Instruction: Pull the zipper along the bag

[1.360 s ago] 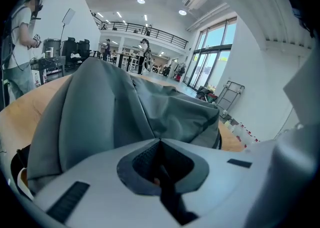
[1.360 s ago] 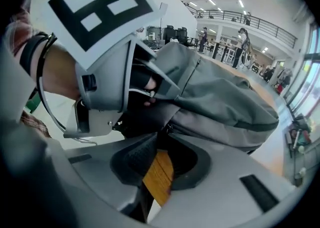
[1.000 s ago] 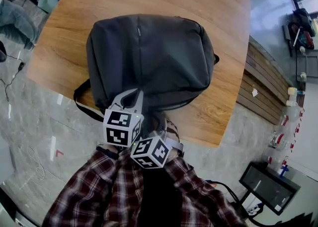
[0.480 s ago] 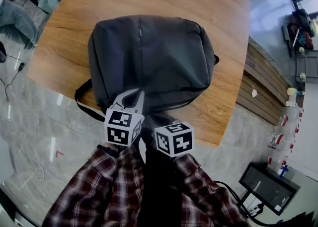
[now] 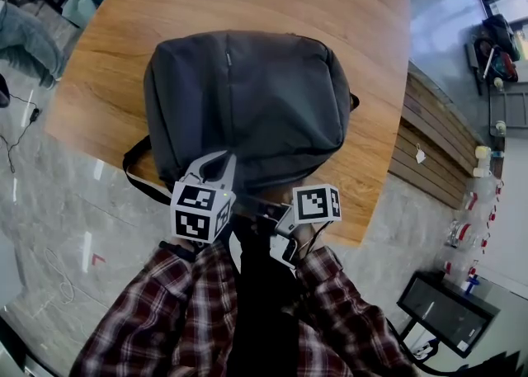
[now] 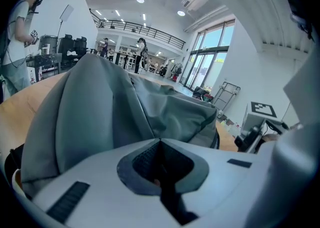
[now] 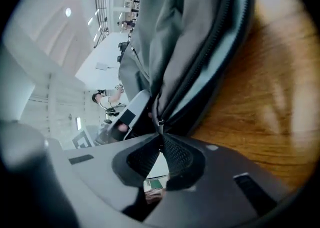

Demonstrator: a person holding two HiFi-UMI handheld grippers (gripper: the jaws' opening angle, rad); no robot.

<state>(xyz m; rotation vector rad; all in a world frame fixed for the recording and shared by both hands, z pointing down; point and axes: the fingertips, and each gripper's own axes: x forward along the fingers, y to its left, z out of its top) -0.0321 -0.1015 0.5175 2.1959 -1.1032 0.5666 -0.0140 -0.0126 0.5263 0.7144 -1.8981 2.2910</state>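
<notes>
**A:** Where does the bag sit against your claws?

**B:** The bag lies flat on the table, with its near end at both claws. Your left claw is pinched shut on its fabric. Your right claw is closed on the zipper pull.

**A:** Which way does it run?

**B:** Lengthwise, away from you. It's dark grey and matte, and a strap loops past the table edge.
</notes>
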